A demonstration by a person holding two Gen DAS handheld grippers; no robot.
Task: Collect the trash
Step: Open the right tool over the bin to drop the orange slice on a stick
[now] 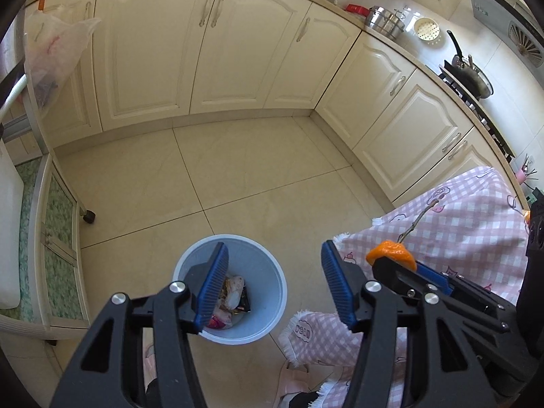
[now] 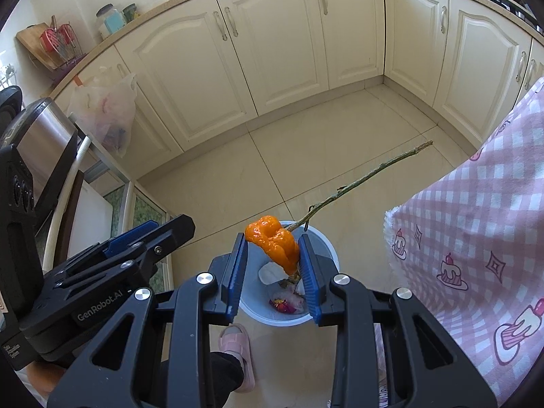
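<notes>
**Right jaws clamped on orange peel over bin; left jaws apart**

1. Right gripper [image 2: 274, 272]: jaws clamped on the orange peel [image 2: 274, 245]. Peel sits between the two blue pads, upper part sticking out above the pad tips. A thin dry twig [image 2: 357, 183] runs from the peel up and to the right, free end in the air.

2. Left gripper [image 1: 273, 284]: jaws apart, nothing between the pads. No contact w/ any item.

3. Blue bin [image 1: 268, 306]: stands on the tiled floor [image 1: 238, 176], directly below both grippers. Seen through the gap of the left jaws and, in the right wrist view, behind the peel. Contents: crumpled wrappers and scraps [image 1: 233, 297], incl. a pink/red piece near the bottom.

4. Relative pos.: in the left wrist view the right gripper appears at right, just beside the left one, peel at its tip.

5. Surroundings: pink checked cloth [image 2: 476, 238] w/ cake prints hangs to the right of the bin, fringe edge near the rim. Pink slipper [image 2: 238, 350] on the floor just below the bin in the right wrist view. Cream cabinets [image 1: 210, 51] along the far walls. Plastic bag [image 1: 51, 54] hangs at far left.
</notes>
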